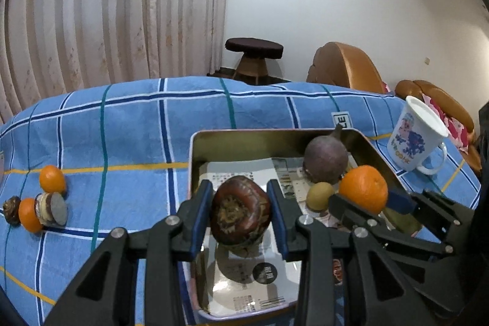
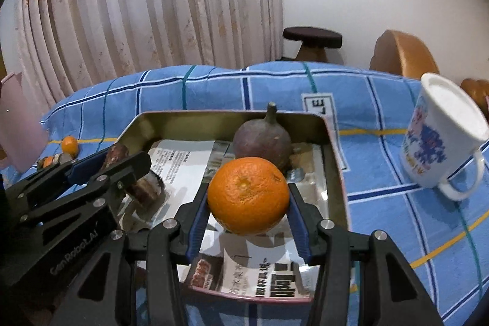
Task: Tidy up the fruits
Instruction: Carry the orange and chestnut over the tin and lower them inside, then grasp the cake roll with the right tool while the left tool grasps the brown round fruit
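The left gripper (image 1: 240, 217) clamps a brown fruit (image 1: 240, 214) and the right gripper (image 2: 248, 205) an orange (image 2: 248, 195), both over the metal tray (image 2: 334, 173). The tray sits on a blue checked cloth (image 1: 122, 127) before a pale curtain (image 1: 107, 5)

A pink plastic container (image 2: 18, 124) at nine o'clock is cut off by the frame edge; a greenish fruit (image 1: 400, 220) hides behind the right gripper (image 1: 363, 197).

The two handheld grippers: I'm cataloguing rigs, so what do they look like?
Both the left gripper and the right gripper are matte black plastic linkages with triangular cut-outs and round silver pivot bolts. Each finger carries a blue pad. The left one's side reads "Gen Robot.AI" in grey. No cables or sleeves show.
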A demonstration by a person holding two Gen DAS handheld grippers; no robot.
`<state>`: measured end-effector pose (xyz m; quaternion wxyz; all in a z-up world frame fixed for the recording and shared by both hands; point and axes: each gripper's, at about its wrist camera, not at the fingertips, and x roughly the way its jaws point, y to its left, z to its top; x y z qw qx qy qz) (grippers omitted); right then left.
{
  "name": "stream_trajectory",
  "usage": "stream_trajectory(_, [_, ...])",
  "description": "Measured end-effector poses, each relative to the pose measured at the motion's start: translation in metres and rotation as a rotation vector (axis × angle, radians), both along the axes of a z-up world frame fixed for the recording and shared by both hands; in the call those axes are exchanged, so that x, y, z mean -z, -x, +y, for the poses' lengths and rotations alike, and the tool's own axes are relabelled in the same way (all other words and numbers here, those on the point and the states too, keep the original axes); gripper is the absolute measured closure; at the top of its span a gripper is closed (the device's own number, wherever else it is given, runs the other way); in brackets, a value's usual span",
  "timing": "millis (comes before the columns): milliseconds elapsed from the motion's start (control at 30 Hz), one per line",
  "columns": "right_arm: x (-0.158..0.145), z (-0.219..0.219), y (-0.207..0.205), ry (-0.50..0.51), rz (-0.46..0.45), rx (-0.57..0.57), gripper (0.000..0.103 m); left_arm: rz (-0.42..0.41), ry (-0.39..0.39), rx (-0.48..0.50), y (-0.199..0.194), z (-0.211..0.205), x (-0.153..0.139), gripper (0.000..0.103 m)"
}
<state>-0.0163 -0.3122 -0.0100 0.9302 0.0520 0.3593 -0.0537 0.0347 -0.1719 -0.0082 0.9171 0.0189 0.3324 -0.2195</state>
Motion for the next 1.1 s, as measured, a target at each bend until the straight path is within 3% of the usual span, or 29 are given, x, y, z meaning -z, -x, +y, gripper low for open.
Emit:
stream_trajectory(200, [0.001, 0.004, 0.0, 0.005, 0.003, -0.007, 0.052, -0.012, -0.01, -0.005, 0.003, 0.0, 0.0, 0.064])
stream_trajectory(300, [-0.003, 0.004, 0.003, -0.009, -0.03, -0.006, 0.052, -0.054, -0.024, -0.014, 0.008, -0.002, -0.005, 0.057])
stream_trajectory(433, [-0.012, 0.0, 0.011, -0.021, -0.098, 0.02, 0.051, -0.074, -0.02, -0.066, 0.01, 0.004, -0.013, 0.032])
stream_trajectory(500, [-0.018, -0.004, 0.015, -0.038, -0.143, 0.043, 0.046, -0.079, 0.004, -0.084, 0.011, 0.01, -0.018, 0.023])
stream_trajectory(567, [-0.022, -0.008, 0.021, -0.035, -0.189, 0.076, 0.035, -0.106, 0.018, -0.115, 0.014, 0.017, -0.024, 0.003])
stream_trajectory(600, [-0.024, -0.01, 0.025, -0.031, -0.223, 0.095, 0.034, -0.137, 0.028, -0.134, 0.016, 0.022, -0.028, 0.0])
stream_trajectory(733, [-0.028, -0.01, 0.03, -0.005, -0.281, 0.134, 0.034, -0.198, 0.009, -0.19, 0.02, 0.033, -0.033, 0.0])
stream_trajectory(933, [-0.029, -0.01, 0.035, -0.012, -0.321, 0.154, 0.033, -0.156, 0.003, -0.243, 0.014, 0.063, -0.023, 0.0])
stream_trajectory(1100, [-0.034, -0.002, 0.042, 0.018, -0.388, 0.177, 0.033, -0.178, -0.002, -0.296, 0.016, 0.091, -0.022, 0.0])
